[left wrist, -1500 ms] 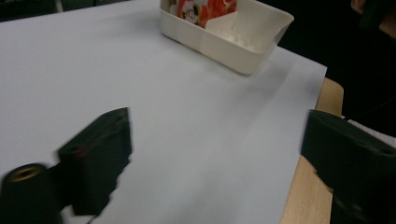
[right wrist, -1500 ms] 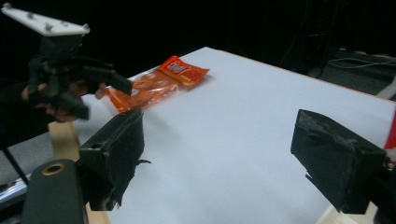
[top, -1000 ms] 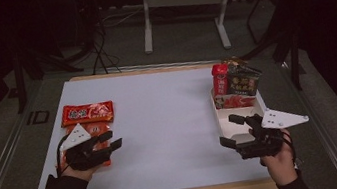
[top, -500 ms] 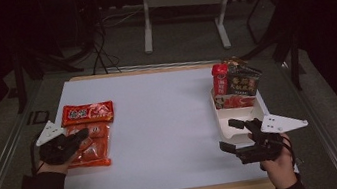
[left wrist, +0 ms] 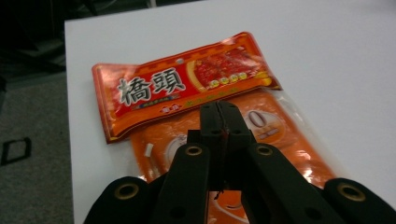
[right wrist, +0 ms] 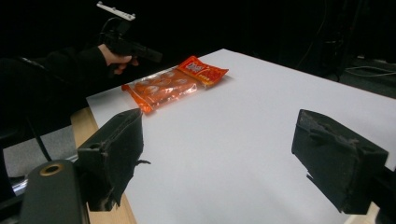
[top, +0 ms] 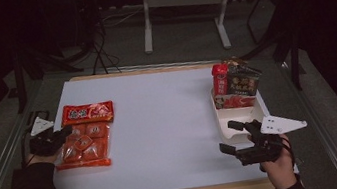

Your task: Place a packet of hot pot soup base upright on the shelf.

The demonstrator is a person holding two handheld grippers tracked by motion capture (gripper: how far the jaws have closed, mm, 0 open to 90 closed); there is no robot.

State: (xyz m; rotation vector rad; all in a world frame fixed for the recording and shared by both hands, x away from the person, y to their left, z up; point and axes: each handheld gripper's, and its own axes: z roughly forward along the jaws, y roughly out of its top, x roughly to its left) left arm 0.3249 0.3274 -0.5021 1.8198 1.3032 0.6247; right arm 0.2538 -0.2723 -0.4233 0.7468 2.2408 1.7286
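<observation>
Left tongs [left wrist: 223, 122] clenched on snack pack [top: 84, 145], 9 o'clock on bench [top: 171, 124]; right tongs [right wrist: 233, 158] released.
I risk the slick film slipping free, thin pinch.

The left gripper [top: 61, 135] has been carried leftward to the table's left edge, its jaws closed together; the orange snack packet [top: 85, 145], formerly covered by it, is now exposed beside it
</observation>
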